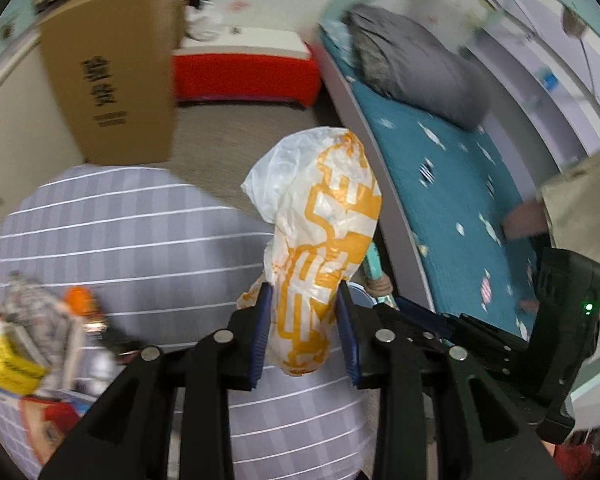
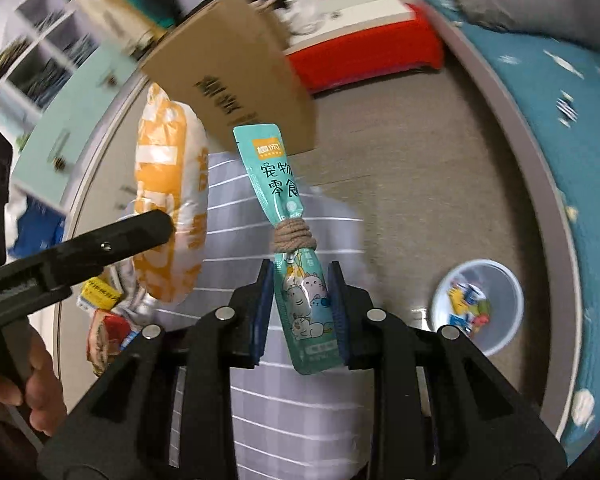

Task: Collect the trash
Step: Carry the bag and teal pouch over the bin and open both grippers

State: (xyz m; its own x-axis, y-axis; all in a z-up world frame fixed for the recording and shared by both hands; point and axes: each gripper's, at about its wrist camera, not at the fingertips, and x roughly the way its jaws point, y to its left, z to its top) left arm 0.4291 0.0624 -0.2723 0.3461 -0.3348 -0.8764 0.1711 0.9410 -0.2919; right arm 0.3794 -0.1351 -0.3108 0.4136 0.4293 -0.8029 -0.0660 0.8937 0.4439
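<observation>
My left gripper (image 1: pixel 304 292) is shut on a white and orange plastic bag (image 1: pixel 320 224), held above a grey striped tablecloth (image 1: pixel 140 232); the bag also shows in the right wrist view (image 2: pixel 172 208). My right gripper (image 2: pixel 300 276) is shut on a teal pet-snack packet (image 2: pixel 288 216) with brown string wound round its middle. The right gripper body shows at the right of the left wrist view (image 1: pixel 500 344). More trash lies at the cloth's left: a yellow wrapper (image 1: pixel 12 368) and crumpled packets (image 2: pixel 104 320).
A white bin (image 2: pixel 500 304) with colourful wrappers inside stands on the floor by the bed. A tall cardboard box (image 1: pixel 108 68) leans behind the table. A bed with a teal sheet (image 1: pixel 452 184), a grey pillow (image 1: pixel 416 60) and a red box (image 1: pixel 244 68) are nearby.
</observation>
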